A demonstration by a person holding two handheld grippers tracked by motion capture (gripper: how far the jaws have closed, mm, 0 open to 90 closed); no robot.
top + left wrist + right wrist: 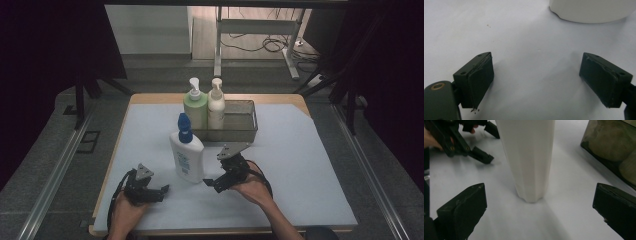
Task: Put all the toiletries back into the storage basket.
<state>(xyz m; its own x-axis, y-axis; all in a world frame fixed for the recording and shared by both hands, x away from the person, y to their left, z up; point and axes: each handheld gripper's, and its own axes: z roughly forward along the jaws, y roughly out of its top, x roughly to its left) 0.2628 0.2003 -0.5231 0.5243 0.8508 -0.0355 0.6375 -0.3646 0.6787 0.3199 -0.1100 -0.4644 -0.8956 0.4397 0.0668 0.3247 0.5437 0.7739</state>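
Bottle (187, 155) stood upright just ahead of the right gripper (210, 184), jaws apart; left gripper (163, 191) beside it gaped, holding nothing.

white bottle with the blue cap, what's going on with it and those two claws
A person holds a claw in each hand at a table. The right claw is open and points at the white bottle, which stands upright on the white mat, ungripped. The left claw is open nearby. Two pump bottles stand in the mesh basket behind.
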